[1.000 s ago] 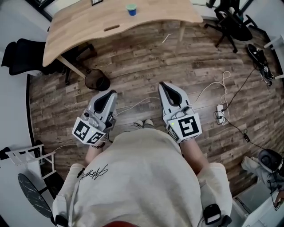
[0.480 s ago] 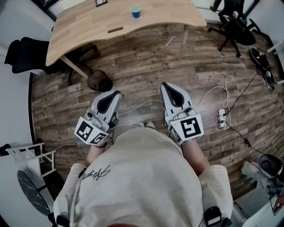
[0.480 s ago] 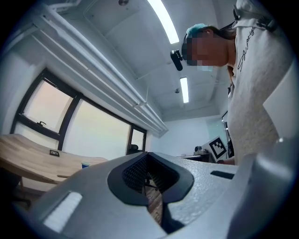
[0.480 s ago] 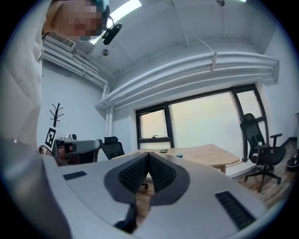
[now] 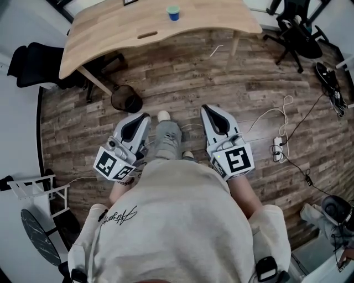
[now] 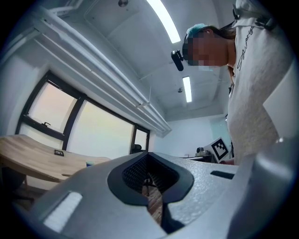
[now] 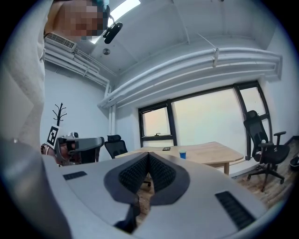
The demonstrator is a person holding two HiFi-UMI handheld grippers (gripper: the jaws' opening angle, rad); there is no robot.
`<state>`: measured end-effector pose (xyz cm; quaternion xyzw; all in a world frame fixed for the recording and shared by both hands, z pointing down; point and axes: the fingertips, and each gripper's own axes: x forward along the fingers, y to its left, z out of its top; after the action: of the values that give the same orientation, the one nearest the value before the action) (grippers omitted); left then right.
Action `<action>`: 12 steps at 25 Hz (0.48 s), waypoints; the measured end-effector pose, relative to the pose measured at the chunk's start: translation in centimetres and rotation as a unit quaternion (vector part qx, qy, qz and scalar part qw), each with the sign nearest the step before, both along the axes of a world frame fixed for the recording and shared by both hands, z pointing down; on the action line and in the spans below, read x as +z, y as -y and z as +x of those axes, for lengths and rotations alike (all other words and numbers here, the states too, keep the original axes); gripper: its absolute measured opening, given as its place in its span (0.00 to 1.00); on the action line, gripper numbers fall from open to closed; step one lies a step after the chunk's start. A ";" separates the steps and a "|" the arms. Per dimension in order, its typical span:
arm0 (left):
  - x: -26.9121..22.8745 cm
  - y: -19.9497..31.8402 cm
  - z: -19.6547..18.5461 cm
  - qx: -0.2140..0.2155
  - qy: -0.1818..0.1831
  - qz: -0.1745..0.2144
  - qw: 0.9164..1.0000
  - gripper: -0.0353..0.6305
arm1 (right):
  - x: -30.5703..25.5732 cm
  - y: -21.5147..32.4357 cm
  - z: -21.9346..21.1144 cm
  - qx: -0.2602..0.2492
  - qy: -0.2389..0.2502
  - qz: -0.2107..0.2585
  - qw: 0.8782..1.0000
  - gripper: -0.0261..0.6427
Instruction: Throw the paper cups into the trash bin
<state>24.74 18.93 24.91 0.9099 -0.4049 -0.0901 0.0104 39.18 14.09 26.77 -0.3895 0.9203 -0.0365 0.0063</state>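
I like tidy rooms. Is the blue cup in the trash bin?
No, the blue cup stands on the wooden table, and the trash bin sits on the floor.

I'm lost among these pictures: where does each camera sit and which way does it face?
Head view: on the person's head, facing steeply down at floor, table, cup, bin; shows torso, a leg, left gripper, right gripper.
Left gripper view: on that gripper, facing along its shut jaws toward table and windows; torso at right.
Right gripper view: on that gripper, facing along its shut jaws toward the table; torso and left gripper at left.
Shared: all three show table and cup.
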 end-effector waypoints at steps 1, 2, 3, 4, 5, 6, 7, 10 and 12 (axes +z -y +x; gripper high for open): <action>0.1 0.2 -0.1 0.001 0.000 0.001 1.000 0.06 | 0.1 0.1 -0.2 -0.001 -0.001 0.000 1.000 0.05; 0.1 0.4 -0.1 0.002 0.000 0.002 1.000 0.06 | 0.2 0.2 -0.3 0.000 -0.003 0.000 1.000 0.05; 0.1 0.6 -0.2 0.003 0.001 0.003 1.000 0.06 | 0.2 0.3 -0.3 0.000 -0.004 -0.001 1.000 0.05; 0.1 0.9 -0.2 0.003 0.002 0.004 1.000 0.06 | 0.3 0.6 -0.4 0.001 -0.005 -0.001 1.000 0.05; 0.0 1.2 -0.2 0.004 0.003 0.005 1.000 0.06 | 0.3 0.9 -0.5 0.002 -0.006 -0.001 1.000 0.05; 0.0 1.5 -0.2 0.005 0.005 0.006 1.000 0.06 | 0.4 1.3 -0.5 0.002 -0.005 -0.001 1.000 0.05; 0.1 1.8 -0.3 0.007 0.007 0.005 1.000 0.06 | 0.3 1.7 -0.6 0.003 -0.004 0.000 1.000 0.05; 0.4 3.3 -0.5 0.011 0.004 0.001 1.000 0.06 | 0.2 3.1 -0.9 0.007 -0.004 -0.001 1.000 0.05; 0.6 4.4 -0.7 0.015 0.000 -0.003 1.000 0.06 | 0.3 4.0 -1.3 0.007 -0.007 -0.003 1.000 0.05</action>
<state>24.07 14.55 25.47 0.9159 -0.3911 -0.0892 0.0146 37.85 10.06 27.07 -0.3959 0.9176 -0.0363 -0.0004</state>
